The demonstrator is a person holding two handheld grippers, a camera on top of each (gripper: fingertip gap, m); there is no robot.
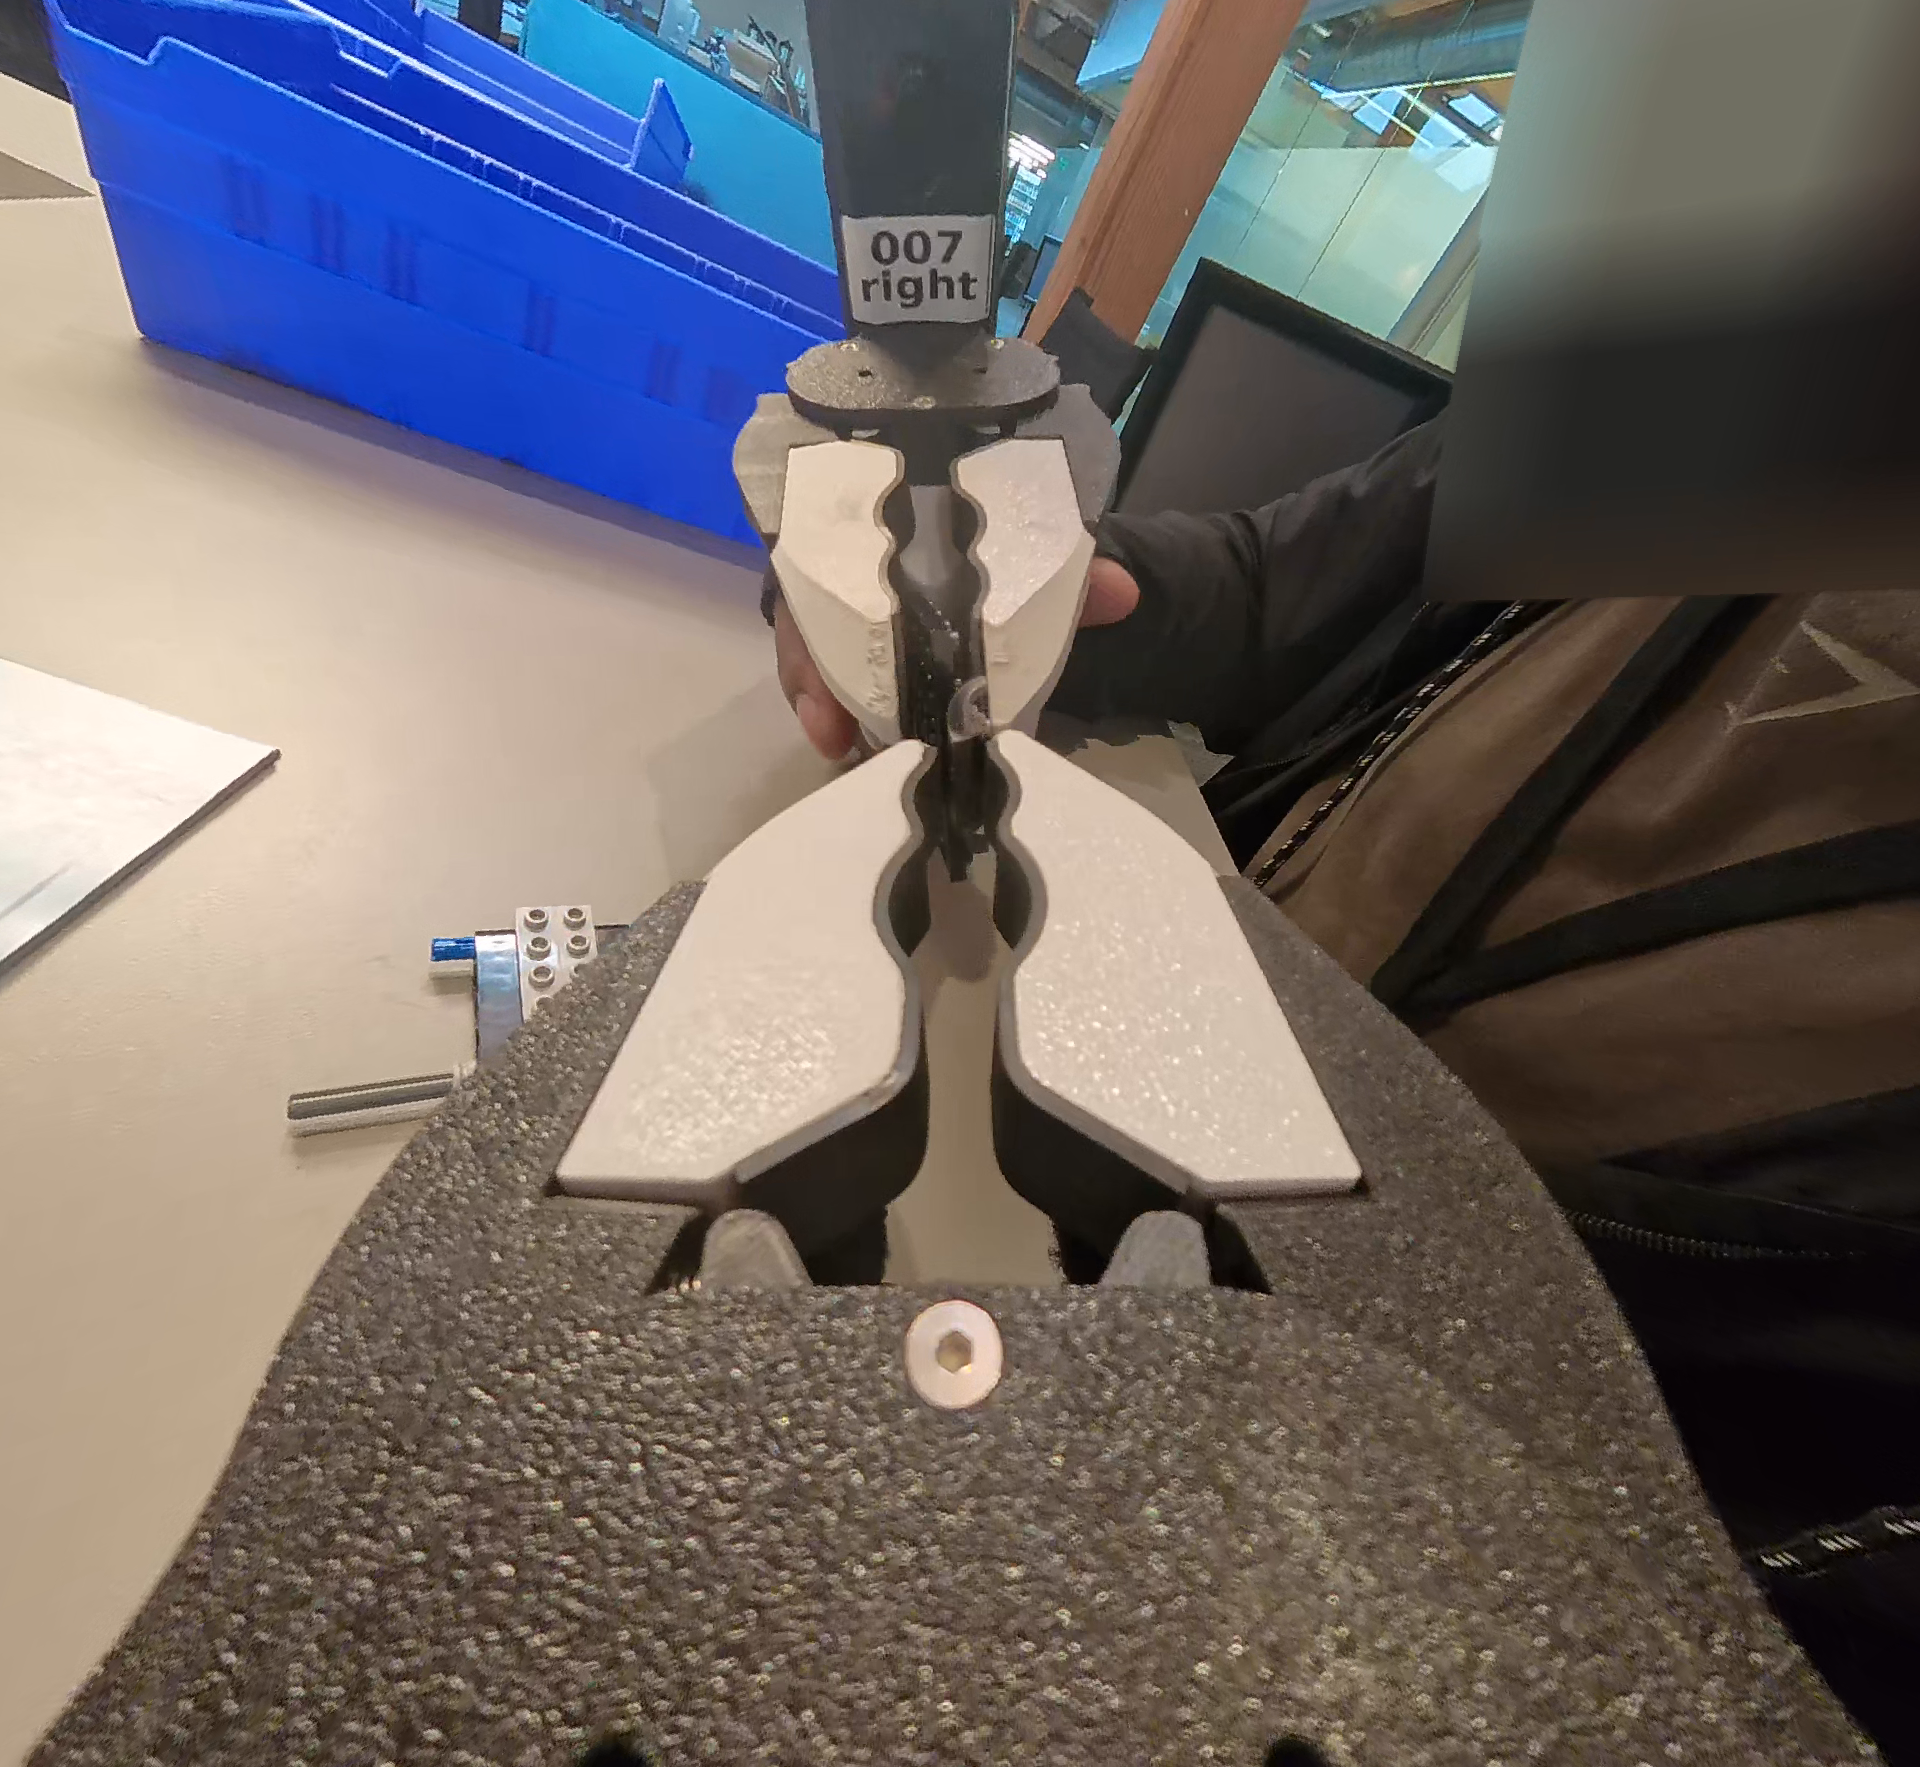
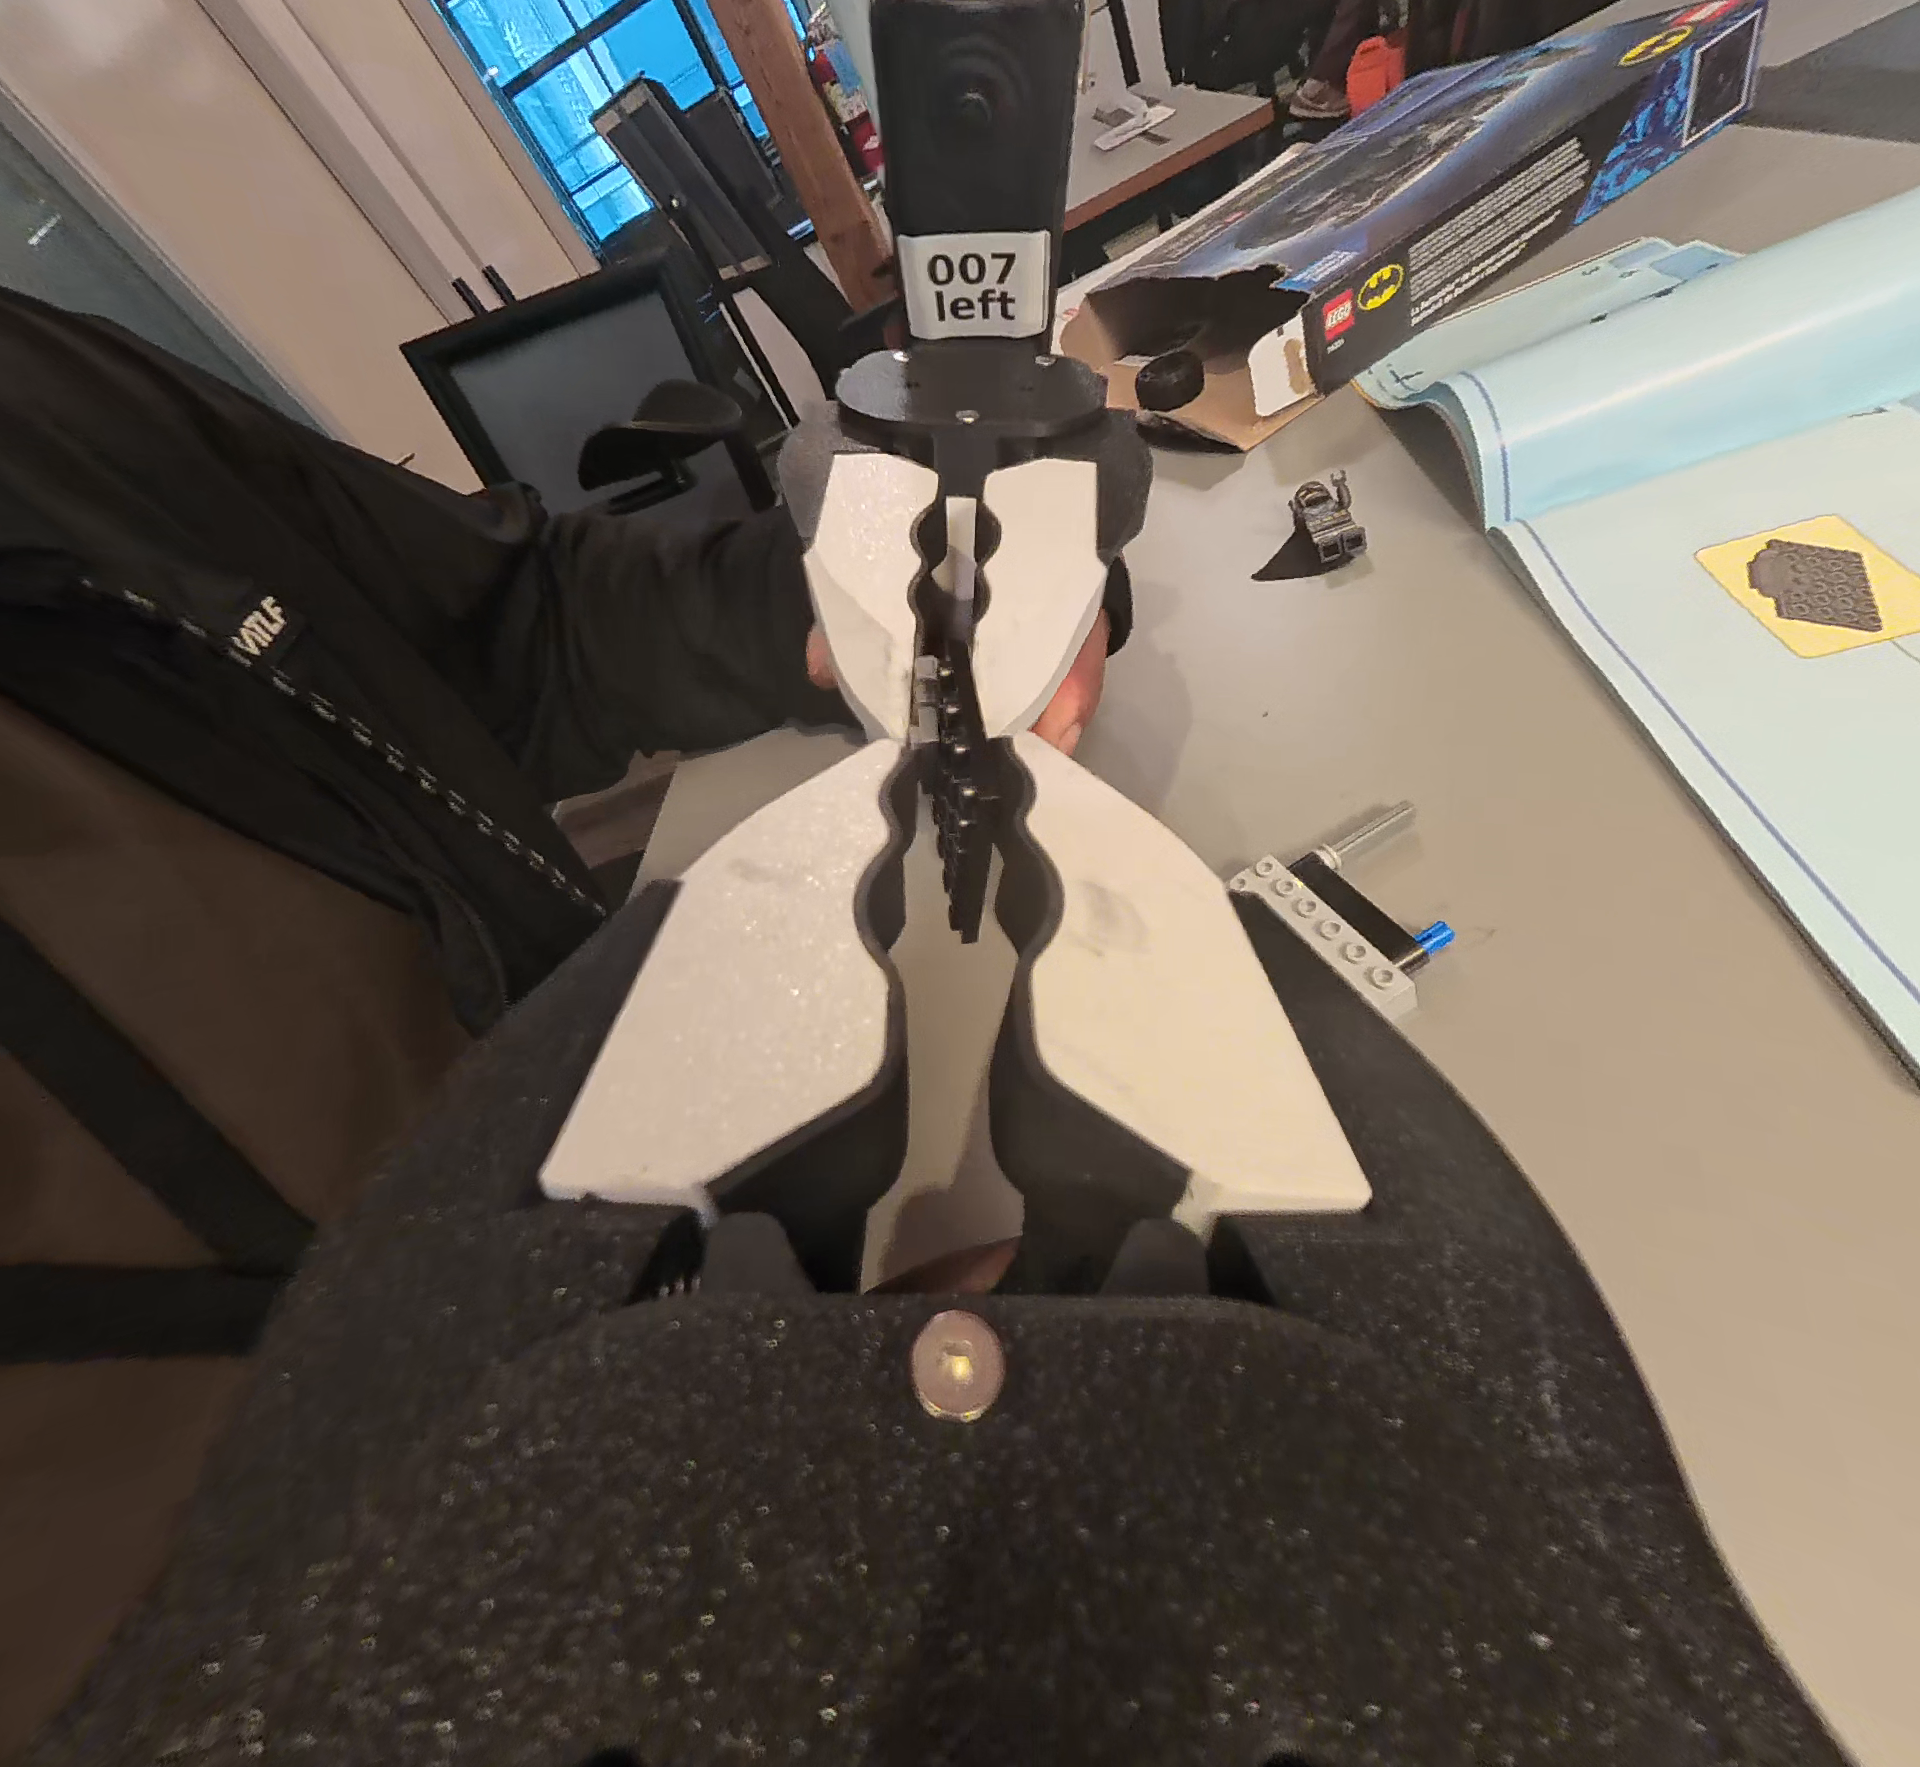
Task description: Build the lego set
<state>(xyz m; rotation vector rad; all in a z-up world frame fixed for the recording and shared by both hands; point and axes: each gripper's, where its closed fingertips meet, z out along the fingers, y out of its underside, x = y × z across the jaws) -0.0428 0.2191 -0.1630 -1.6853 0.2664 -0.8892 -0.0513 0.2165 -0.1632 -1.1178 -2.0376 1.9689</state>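
I have both grippers raised above the table (image 2: 1455, 730), pointing tip to tip, with a black studded plate (image 2: 961, 824) bridged edge-on between them.

My left gripper (image 1: 961, 761) is clenched on the plate's near end: its white fingertips (image 1: 862, 782) pinch the dark strip, whose end reaches back into the scalloped gap behind the tips. Straight ahead of those fingers, almost touching them, is my right gripper (image 1: 940, 678), held by a hand (image 1: 821, 689) in a dark sleeve, with the far part of the plate and a small clear piece (image 1: 971, 715) between its tips.

From the right gripper (image 2: 956, 751) the plate runs from between my own fingertips (image 2: 862, 761) forward into the left gripper (image 2: 951, 678). The right fingers stand close on either side of it, but I cannot tell whether they press on it. A small grey piece (image 2: 920, 699) sits on the plate's left edge just beyond my tips.

To the right of the right fingers, on the table, lie a grey studded brick assembly (image 2: 1340, 938) with a blue pin, farther off a small dark figure (image 2: 1325, 528), an open booklet (image 2: 1714, 626) and a torn cardboard box (image 2: 1455, 211). Left of the left fingers stand blue bins (image 1: 416, 211).
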